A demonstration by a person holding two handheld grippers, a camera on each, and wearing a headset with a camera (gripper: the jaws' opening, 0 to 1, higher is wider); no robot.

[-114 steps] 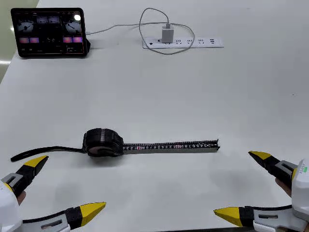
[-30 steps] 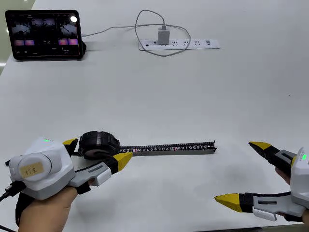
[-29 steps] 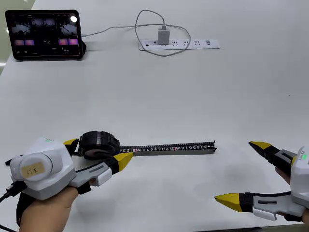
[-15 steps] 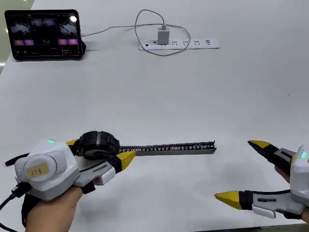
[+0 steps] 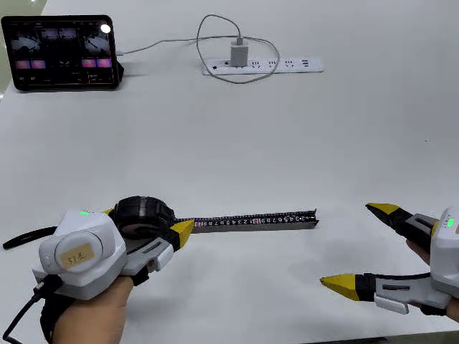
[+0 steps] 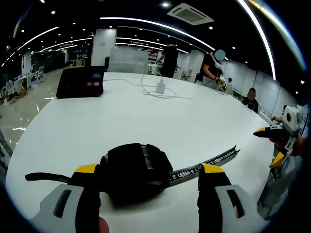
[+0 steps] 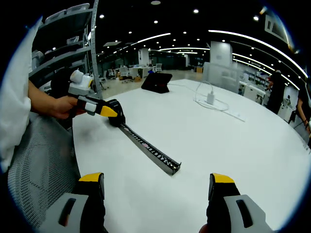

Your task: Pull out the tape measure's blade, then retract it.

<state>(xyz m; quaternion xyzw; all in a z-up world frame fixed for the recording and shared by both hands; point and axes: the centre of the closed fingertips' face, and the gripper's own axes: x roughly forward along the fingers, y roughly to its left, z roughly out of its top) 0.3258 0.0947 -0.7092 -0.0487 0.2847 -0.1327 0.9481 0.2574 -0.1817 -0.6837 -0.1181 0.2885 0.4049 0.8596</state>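
The left gripper (image 5: 145,221) and right gripper (image 5: 358,245) have white housings and black, yellow-tipped jaws. A black cable (image 5: 20,320) leaves the left one. The sleeve (image 7: 17,92) is white.

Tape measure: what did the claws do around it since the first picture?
The left claw moved up from the near edge and now straddles the tape measure case, jaws open. The blade stayed pulled out, and the right claw stayed open, away from it.

Bare desk (image 5: 287,143) between right tool (image 5: 358,245) and end of blade (image 5: 251,220): free passage. Blade forms low bar across desk centre. Around tape measure case (image 5: 143,213): left tool (image 5: 145,221), jaws spread; strap (image 5: 29,237) trails left. At far edge, well apart: tablet (image 5: 59,51), power strip (image 5: 287,65), cable (image 5: 208,29).
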